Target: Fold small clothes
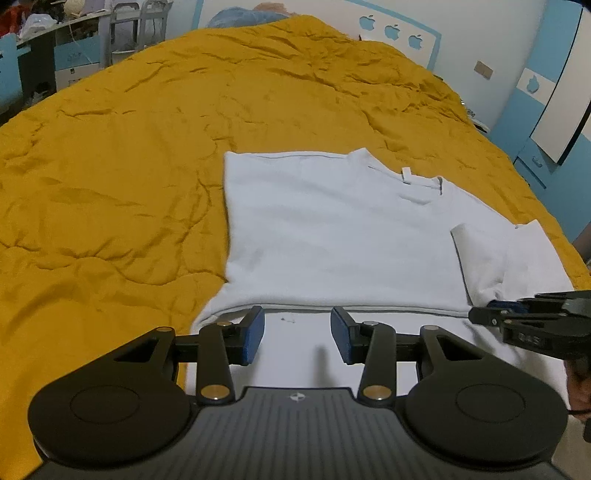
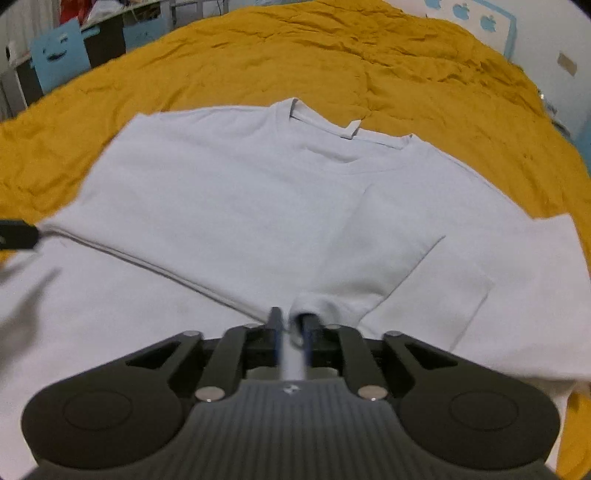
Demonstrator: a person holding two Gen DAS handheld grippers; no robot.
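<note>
While the left hand-held gripper [image 1: 297,334] hangs open just over the white fabric with nothing between its blue pads [image 1: 255,334], the left wrist view shows the shirt [image 1: 332,229] lying on the bed, its bottom part turned up over the body so that a hem line runs across just ahead of the pads. The right hand-held gripper [image 1: 480,314] enters at the right edge of this view, at a bunched corner of cloth. The risk judged from here is that only one side is held: if the right side is drawn across alone, the fold may skew and the loose left edge may drag or wrinkle.

In the right wrist view, the right hand-held gripper [image 2: 293,325] is closed on a pinch of the shirt [image 2: 229,192], fabric puckering at its tips. A sleeve [image 2: 428,288] lies folded inward just beside it, and a hard pull could undo that flap or slip the thin pinch free.

The quilt [image 2: 332,48] is mustard, soft and creased, so it gives little firm backing for a crisp crease. Beyond it stand a white wall with blue apple decals [image 2: 461,11] and cluttered shelves [image 1: 74,33].
</note>
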